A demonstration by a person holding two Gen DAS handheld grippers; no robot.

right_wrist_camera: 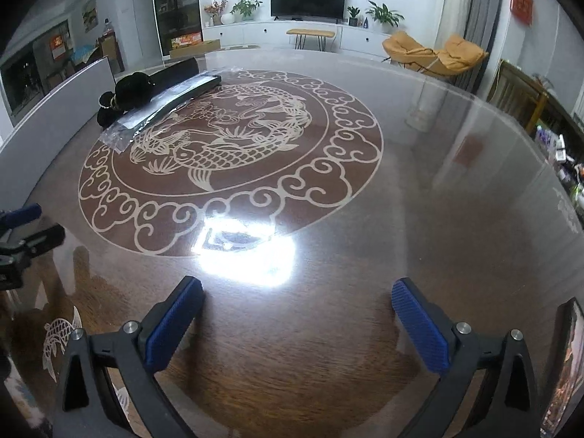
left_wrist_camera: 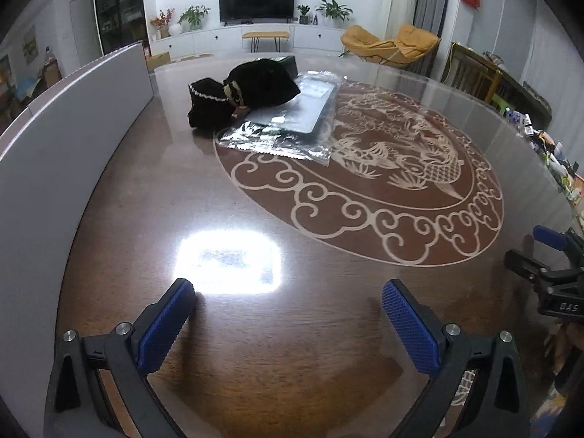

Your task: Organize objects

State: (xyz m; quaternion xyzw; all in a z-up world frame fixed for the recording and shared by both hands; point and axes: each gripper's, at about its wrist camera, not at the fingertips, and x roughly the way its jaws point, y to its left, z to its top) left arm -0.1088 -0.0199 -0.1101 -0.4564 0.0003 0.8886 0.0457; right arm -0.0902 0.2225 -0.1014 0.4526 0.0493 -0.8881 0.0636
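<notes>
The left gripper point(left_wrist_camera: 288, 303) hangs above the glossy brown table point(left_wrist_camera: 255, 346) with its blue-padded fingers point(left_wrist_camera: 166, 323) spread wide and nothing between them; the right gripper point(right_wrist_camera: 297, 304) stands the same way, its blue pads point(right_wrist_camera: 419, 326) far apart over bare tabletop; each tool shows at the edge of the other's view, so the two sit side by side, near but not touching. Just ahead of both fingertips a bright glare of lamp light point(left_wrist_camera: 230, 262) lies on the polished surface; beyond it spreads the round fish-and-cloud emblem point(right_wrist_camera: 233, 153), ahead and to the right of the left gripper, ahead and slightly left of the right one. The things to be sorted lie well ahead, at the far side of the table: a black garment with a pearl-like trim point(left_wrist_camera: 210, 104) rests beside a larger black bundle point(left_wrist_camera: 262, 84), the two touching; that bundle sits partly on a flat grey item inside clear plastic wrapping point(left_wrist_camera: 292, 124), which overlaps the emblem's far edge; a dark box point(left_wrist_camera: 288, 64) stands just behind the bundle. A pale upright panel point(left_wrist_camera: 65, 124) curves along the table's left side, far left of the left gripper.
</notes>
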